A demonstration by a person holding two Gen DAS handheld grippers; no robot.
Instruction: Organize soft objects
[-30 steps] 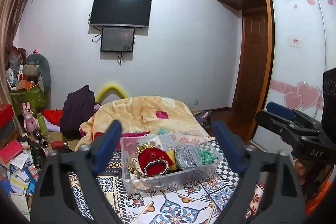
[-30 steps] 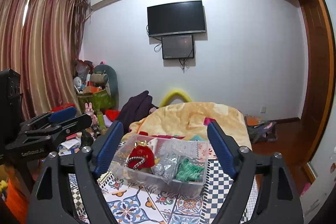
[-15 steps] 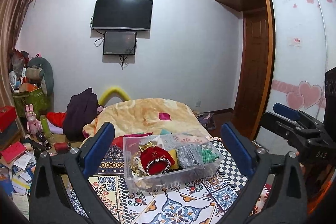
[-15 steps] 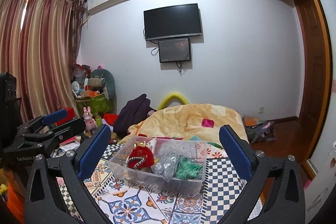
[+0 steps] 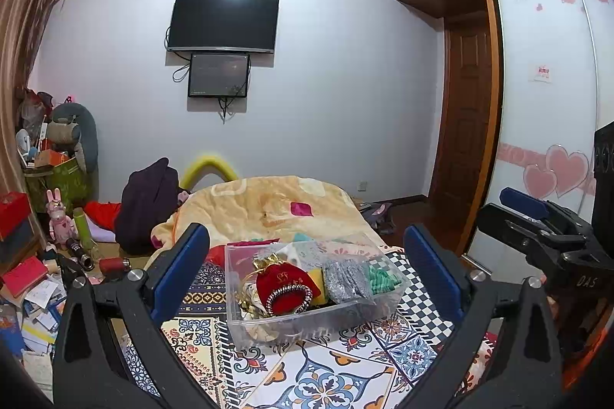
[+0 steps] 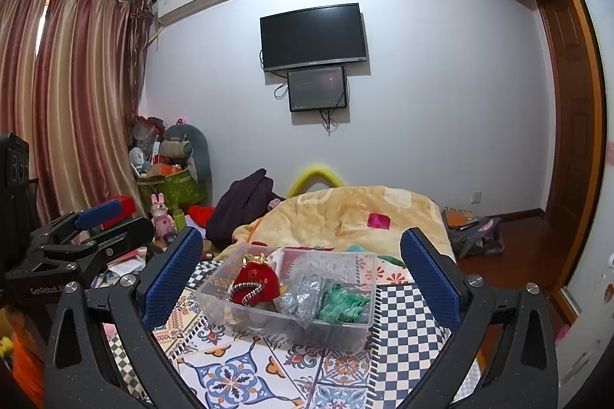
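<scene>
A clear plastic bin [image 5: 268, 328] [image 6: 334, 332] stands on the patterned bed cover. In it lie a red velvet pouch [image 5: 286, 288] [image 6: 255, 284], a silver glitter bag [image 5: 347, 280] [image 6: 303, 294] and a green soft bundle [image 5: 382, 280] [image 6: 341, 301]. My left gripper [image 5: 307, 267] is open and empty, raised in front of the bin. My right gripper [image 6: 301, 267] is open and empty, likewise in front of the bin. Each gripper shows at the edge of the other's view.
A yellow blanket [image 5: 268, 205] is heaped behind the bin, with a dark garment [image 5: 147, 202] to its left. Clutter of boxes and toys [image 5: 42, 217] fills the left floor. A wardrobe [image 5: 548, 121] and door stand to the right.
Both grippers have opened wider and drawn back a little from the bin. The bin and its contents have not moved.
</scene>
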